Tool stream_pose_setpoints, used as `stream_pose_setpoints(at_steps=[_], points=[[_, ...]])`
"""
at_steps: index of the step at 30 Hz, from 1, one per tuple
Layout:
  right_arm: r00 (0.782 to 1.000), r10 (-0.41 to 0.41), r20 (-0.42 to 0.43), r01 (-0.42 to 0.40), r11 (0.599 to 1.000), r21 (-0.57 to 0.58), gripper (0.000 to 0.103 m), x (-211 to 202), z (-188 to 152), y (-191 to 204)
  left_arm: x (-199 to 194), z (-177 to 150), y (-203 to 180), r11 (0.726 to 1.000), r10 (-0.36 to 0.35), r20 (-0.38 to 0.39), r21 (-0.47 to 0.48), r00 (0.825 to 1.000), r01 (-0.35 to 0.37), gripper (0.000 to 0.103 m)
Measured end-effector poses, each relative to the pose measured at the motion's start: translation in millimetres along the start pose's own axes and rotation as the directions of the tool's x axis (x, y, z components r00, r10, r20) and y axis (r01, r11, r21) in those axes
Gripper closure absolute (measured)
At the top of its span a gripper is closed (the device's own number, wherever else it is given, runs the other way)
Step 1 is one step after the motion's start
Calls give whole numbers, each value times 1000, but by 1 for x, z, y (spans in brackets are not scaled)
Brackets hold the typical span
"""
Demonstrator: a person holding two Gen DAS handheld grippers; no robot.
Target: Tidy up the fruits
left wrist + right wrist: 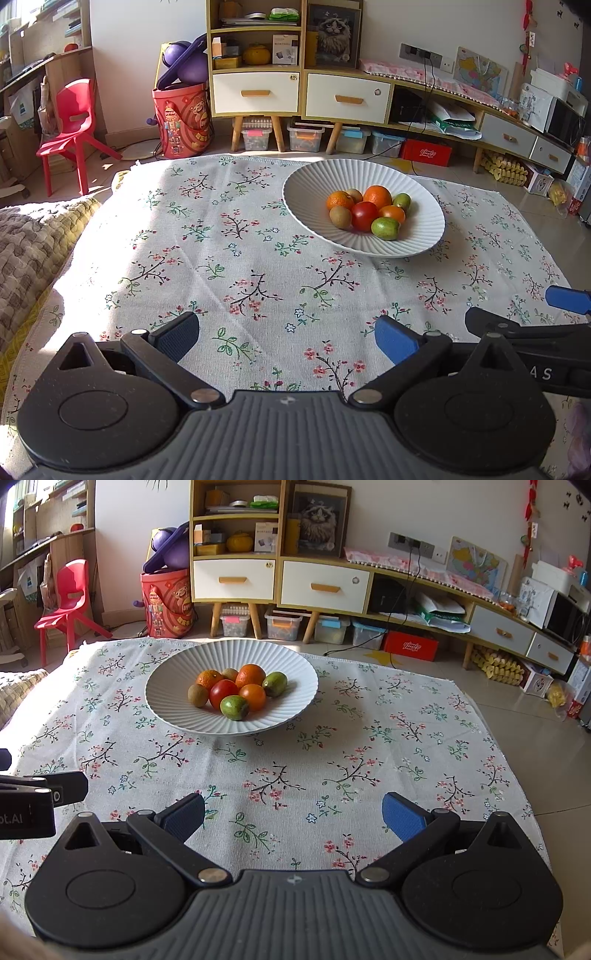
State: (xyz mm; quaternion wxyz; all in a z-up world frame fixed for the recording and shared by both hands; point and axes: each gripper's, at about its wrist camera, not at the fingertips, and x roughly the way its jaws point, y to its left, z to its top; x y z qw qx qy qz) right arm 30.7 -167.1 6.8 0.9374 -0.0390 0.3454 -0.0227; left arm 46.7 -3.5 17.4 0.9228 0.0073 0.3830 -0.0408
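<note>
Upper centre on the worktop [369, 738], fruit piled in the bowl [173, 716], left claw [288, 338] and right claw [293, 818] wide apart, empty; likely nearly finished, or first reach ahead.

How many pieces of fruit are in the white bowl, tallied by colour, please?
Orange: 3
Red: 1
Green: 2
Brown: 2
Total: 8, all in the white bowl
</note>
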Motion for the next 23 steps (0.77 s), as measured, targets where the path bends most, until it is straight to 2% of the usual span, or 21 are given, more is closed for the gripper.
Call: stream_pose_setpoints(at_steps=[23], points=[[1000, -3, -2, 3, 1000, -5, 1, 1, -1, 0, 0, -2, -3, 1000, 1, 2, 11, 1000, -1, 11]])
